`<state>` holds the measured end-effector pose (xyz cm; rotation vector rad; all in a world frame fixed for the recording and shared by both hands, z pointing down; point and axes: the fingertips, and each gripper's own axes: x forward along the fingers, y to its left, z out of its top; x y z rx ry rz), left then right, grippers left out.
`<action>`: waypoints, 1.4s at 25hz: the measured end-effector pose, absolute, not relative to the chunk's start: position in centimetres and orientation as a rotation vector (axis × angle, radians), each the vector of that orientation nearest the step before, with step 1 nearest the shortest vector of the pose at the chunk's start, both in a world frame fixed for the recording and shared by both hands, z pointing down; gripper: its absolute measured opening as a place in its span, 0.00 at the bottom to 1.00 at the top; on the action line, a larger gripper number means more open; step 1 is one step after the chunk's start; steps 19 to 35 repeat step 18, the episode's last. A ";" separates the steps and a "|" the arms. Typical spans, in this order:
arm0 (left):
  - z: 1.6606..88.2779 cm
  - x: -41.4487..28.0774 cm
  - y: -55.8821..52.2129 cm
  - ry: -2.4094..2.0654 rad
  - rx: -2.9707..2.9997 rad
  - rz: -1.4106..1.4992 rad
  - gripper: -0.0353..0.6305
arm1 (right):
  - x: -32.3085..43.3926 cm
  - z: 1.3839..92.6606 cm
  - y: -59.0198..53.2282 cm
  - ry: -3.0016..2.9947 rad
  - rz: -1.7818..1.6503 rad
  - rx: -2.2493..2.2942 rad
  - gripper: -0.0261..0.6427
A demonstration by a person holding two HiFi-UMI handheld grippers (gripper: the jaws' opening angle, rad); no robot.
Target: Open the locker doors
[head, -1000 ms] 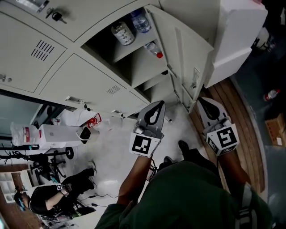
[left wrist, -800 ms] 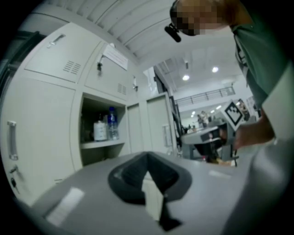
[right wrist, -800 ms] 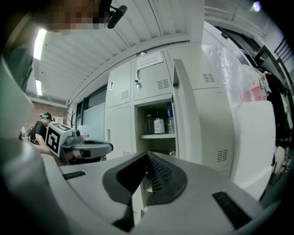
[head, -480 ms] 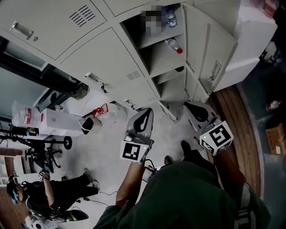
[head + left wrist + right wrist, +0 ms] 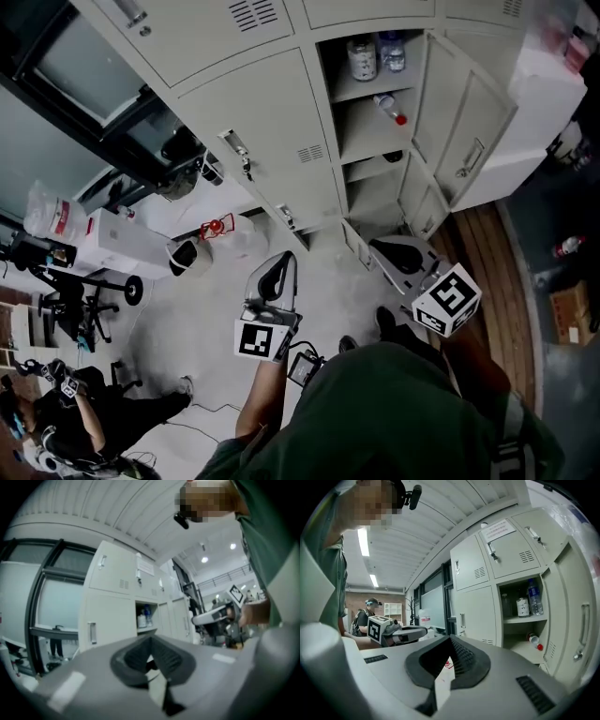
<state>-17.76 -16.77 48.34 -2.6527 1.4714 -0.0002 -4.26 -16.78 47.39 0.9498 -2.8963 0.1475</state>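
left gripper [image 5: 279, 261] and right gripper [image 5: 380, 248] are clenched empty, well short of the closed locker door [image 5: 262, 122] ahead, and unless the jaws part, either risks glancing off its handle [image 5: 236, 150] or striking the open door [image 5: 464, 122] to their right.

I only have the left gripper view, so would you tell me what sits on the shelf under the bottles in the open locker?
Observer: A red-capped bottle lies on its side there.
Operator: Thank you. Is anything held on the right?
Observer: No, the right gripper is shut with nothing between its jaws.
Operator: What lies below my view?
Observer: A small red item on the floor by the closed doors; I cannot identify it.
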 end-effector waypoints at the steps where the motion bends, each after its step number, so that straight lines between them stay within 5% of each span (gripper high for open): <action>1: 48.4 -18.4 -16.3 1.484 -2.647 0.004 0.04 | -4.6 47.3 -16.5 -2.896 0.144 0.946 0.04; 35: 49.1 -22.2 -12.8 1.467 -2.659 0.084 0.04 | -7.9 46.3 -12.5 -2.847 0.090 0.953 0.04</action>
